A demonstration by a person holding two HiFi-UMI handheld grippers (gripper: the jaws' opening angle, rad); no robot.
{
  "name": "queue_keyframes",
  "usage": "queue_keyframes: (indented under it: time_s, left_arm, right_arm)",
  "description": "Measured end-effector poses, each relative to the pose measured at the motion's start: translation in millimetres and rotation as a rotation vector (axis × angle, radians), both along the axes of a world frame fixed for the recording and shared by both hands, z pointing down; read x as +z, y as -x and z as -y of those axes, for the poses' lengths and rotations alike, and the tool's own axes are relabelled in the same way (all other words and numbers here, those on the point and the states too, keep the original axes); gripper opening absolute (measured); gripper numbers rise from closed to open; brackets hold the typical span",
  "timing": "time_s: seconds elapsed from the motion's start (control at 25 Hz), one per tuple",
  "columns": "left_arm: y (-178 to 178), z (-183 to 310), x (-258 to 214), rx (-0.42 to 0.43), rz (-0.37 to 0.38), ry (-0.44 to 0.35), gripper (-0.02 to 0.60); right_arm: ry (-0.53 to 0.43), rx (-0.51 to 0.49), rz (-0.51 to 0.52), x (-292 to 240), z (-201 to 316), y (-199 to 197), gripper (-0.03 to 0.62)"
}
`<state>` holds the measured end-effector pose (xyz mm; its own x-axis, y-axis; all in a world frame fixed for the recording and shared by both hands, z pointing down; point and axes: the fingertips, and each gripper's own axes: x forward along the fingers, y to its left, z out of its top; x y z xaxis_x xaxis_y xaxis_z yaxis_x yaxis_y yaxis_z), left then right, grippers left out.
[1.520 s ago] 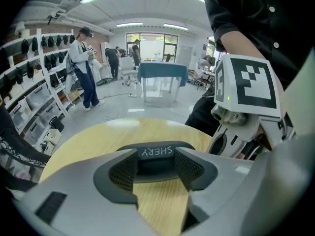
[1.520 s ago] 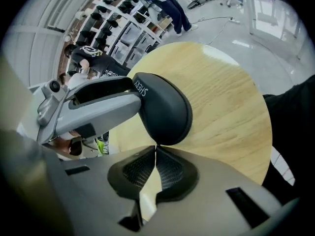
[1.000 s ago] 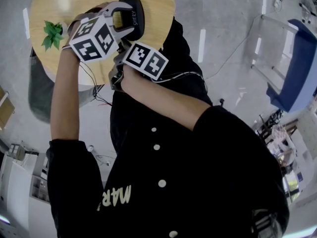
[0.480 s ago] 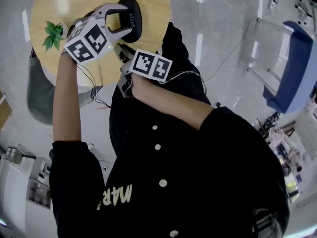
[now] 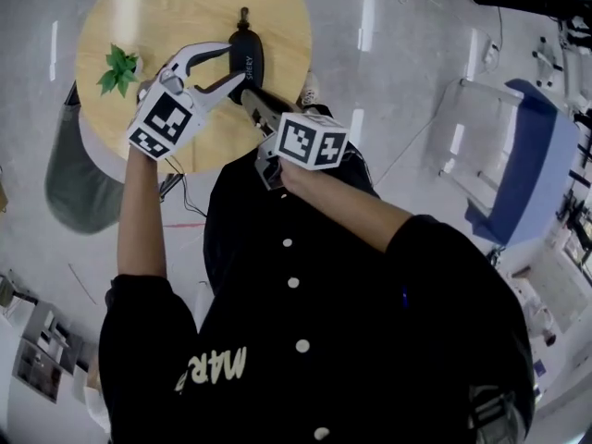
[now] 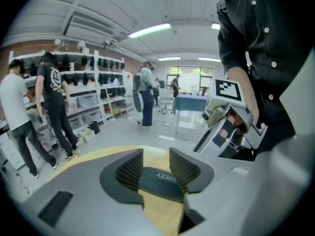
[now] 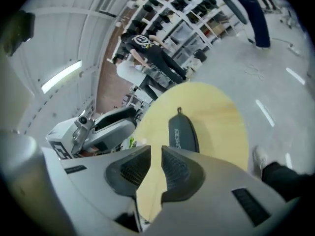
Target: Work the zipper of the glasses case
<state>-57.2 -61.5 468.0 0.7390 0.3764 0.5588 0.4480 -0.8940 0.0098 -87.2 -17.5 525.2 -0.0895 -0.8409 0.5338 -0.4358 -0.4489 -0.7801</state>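
Observation:
A dark glasses case [image 5: 248,54] lies on the round wooden table [image 5: 185,7], its zipper pull [image 5: 244,14] at the far end. My left gripper [image 5: 231,66] comes in from the left. Its jaws are closing with the case's near end [image 6: 157,178] between the pads, and I see no firm press. My right gripper [image 5: 252,95] points at the case's near end from the table's front edge. Its jaws are closing to a narrow gap with nothing in it. In the right gripper view the case [image 7: 182,134] and its pull [image 7: 179,111] lie just ahead of the right gripper [image 7: 156,156].
A small green plant [image 5: 118,67] stands at the table's left side. A blue and white frame [image 5: 527,155] is on the floor to the right. People [image 6: 54,112] stand by shelves beyond the table.
My left gripper has drawn back to the case's near left side and its jaws have narrowed. My right gripper has swung out from under the left one, to its right, and now points at the case.

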Motion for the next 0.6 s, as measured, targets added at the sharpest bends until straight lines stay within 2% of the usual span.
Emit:
queue_keyframes:
  time_s: [0.2, 0.28, 0.48, 0.6]
  left_arm:
    - [7.2, 7.1, -55.3, -0.244, -0.173, 0.037, 0.06]
    - [13.5, 5.2, -72.3, -0.329, -0.209, 0.041, 0.017]
    - [22.7, 3.8, -121.1, -0.522, -0.268, 0.039, 0.003]
    - [36.0, 12.3, -155.2, -0.661, -0.324, 0.042, 0.003]
  right_arm:
    - [-0.137, -0.097, -0.22, -52.5, 4.7, -51.9, 0.005]
    - [-0.198, -0.152, -0.324, -80.2, 9.2, -68.2, -0.009]
    - [-0.41, -0.319, -0.557, -156.9, 27.0, -92.8, -0.008]
    - [-0.496, -0.383, -0.667, -195.6, 35.8, -99.6, -0.008]
